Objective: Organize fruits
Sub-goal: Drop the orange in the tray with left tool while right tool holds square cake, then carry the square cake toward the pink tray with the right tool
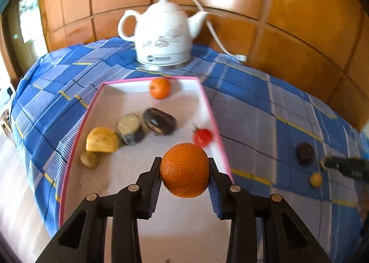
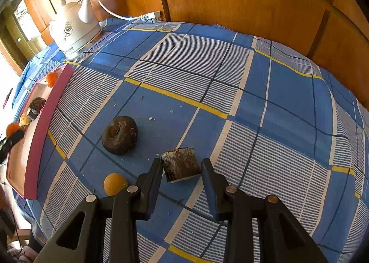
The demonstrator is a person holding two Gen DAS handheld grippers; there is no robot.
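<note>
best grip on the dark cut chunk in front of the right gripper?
Grip the dark cut chunk across its two side faces, coming from the near side along the cloth. It sits as a short block between the open right gripper fingers, so closing straight in should likely hold.

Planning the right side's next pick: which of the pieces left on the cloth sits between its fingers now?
The cut dark chunk, flat pale face up, sits between the open right hand-held gripper. The round dark fruit and small yellow ball lie to its left.
</note>
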